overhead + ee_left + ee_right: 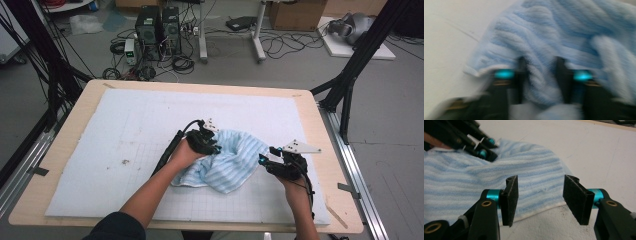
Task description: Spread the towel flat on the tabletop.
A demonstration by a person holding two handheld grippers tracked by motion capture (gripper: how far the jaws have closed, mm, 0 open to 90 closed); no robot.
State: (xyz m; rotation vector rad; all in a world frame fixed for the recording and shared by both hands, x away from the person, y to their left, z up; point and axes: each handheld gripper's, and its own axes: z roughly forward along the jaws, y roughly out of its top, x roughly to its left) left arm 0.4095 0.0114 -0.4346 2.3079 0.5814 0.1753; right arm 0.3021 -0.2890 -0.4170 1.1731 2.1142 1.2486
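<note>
A crumpled blue-and-white striped towel (231,161) lay on the white padded mat (125,135) that covered the wooden table (320,125). The left gripper (207,142) sat on the towel's left edge, its jaws buried in the cloth. The right gripper (267,161) hung just beside the towel's right edge, pointing toward it. Behind the table, 2 computer towers (159,29) stood on the floor among cables.

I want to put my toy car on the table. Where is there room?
The white foam mat is bare to the left of the crumpled blue-and-white striped towel and along the far edge. The middle is crowded: the left gripper pinches the towel and the right gripper waits open at its right edge.
</note>
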